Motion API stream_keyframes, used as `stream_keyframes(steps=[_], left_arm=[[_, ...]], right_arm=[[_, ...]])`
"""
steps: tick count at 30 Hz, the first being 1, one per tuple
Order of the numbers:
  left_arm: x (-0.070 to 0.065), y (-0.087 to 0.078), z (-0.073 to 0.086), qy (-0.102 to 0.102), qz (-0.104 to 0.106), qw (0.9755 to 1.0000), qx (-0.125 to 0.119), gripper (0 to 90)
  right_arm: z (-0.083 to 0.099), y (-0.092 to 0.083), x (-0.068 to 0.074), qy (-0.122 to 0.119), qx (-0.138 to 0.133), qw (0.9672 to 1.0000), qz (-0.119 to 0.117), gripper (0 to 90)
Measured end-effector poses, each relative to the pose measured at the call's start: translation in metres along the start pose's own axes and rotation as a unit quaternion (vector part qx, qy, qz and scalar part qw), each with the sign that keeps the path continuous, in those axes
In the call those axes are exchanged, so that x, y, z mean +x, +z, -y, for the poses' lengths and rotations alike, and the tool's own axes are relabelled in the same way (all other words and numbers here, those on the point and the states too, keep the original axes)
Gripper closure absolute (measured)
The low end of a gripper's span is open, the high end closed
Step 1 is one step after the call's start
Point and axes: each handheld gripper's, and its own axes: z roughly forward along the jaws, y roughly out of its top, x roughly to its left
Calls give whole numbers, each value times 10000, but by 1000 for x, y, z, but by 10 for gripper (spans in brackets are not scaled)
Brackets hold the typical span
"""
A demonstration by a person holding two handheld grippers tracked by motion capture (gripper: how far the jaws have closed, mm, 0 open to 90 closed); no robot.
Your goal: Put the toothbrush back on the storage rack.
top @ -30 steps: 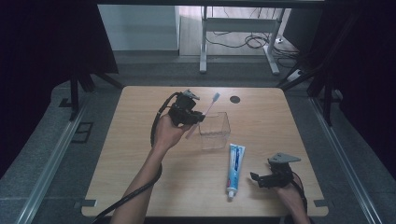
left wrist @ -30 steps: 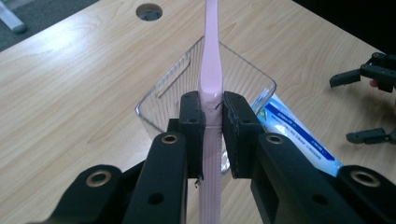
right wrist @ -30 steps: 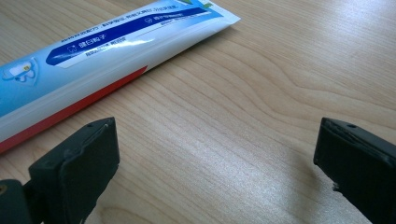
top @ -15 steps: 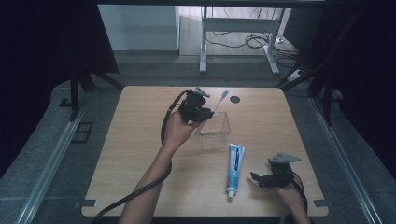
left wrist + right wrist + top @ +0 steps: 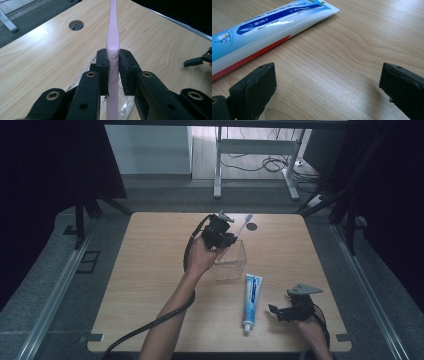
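My left gripper [image 5: 229, 238] [image 5: 114, 61] is shut on a pink toothbrush [image 5: 241, 226] [image 5: 113, 37], pads clamped on its handle, the head pointing away toward the far table edge. It hovers over the far rim of a clear plastic box [image 5: 231, 260], whose edge shows below the jaws [image 5: 126, 106]. A blue and white toothpaste tube [image 5: 251, 300] [image 5: 259, 27] lies flat just right of the box. My right gripper [image 5: 281, 312] [image 5: 327, 82] rests low at the near right of the table, open, with bare wood between its jaws and the tube to their left.
A round cable hole [image 5: 251, 226] [image 5: 76, 25] is cut in the wooden table [image 5: 150, 270] near its far edge. A black cable [image 5: 145, 327] trails from the left gripper along the forearm. Desk legs and cables stand on the floor behind the table.
The left gripper has carried the toothbrush to the right, from left of the clear box to above its far edge. The right gripper has stayed where it was.
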Motion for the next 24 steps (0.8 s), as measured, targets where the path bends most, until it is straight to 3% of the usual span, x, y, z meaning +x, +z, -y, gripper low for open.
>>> stream_keyframes(steps=[8,24], left_arm=[[4,11,6,-72,-68,9999,50,787],[-1,30,15,-78,-100,9999,87,787]], right_arm=[[0,0,0,-4,5,10000,-12,19],[0,1,0,-19,21,10000,-30,23]])
